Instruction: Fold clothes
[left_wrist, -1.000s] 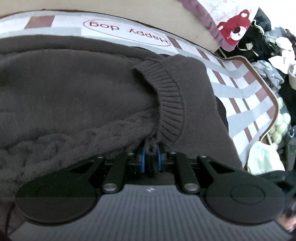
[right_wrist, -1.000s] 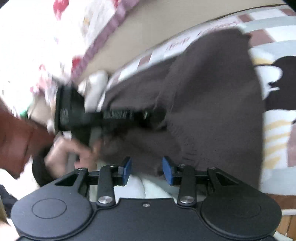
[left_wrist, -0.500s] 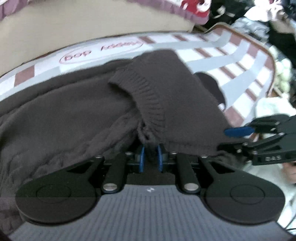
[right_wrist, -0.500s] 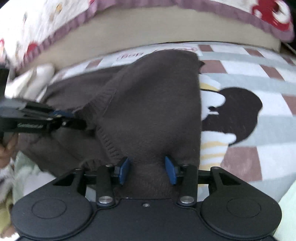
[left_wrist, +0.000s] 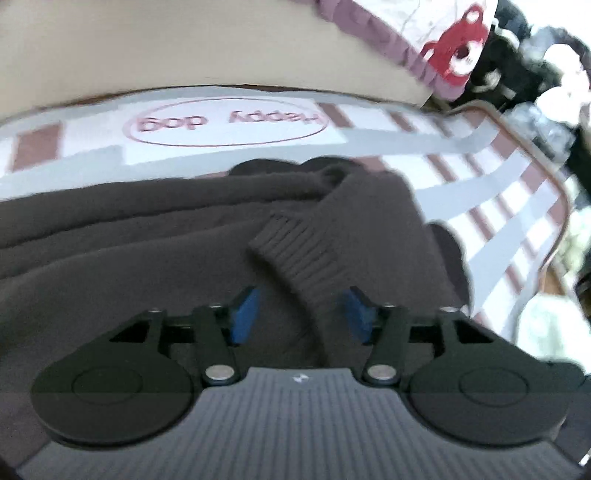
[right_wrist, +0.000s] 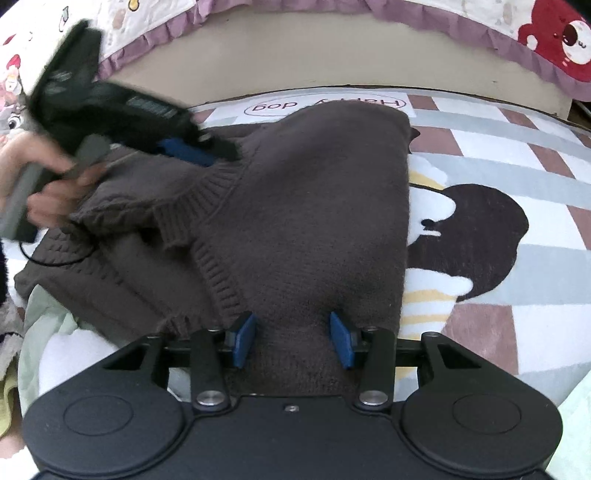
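Left hand-held gripper (left_wrist: 301, 314) opening over brown sweater (left_wrist: 147, 251), patterned mat (left_wrist: 480, 192) beneath

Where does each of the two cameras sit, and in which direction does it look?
Left wrist: sits behind the left gripper, jaws opening, looking down over the brown sweater's ribbed cuff; only its blue pads show.
Right wrist: sits behind the right gripper, looking down at the sweater's body; the person's left hand shows, with the left gripper.
Shared: the sweater and the mat printed "Happy dog".
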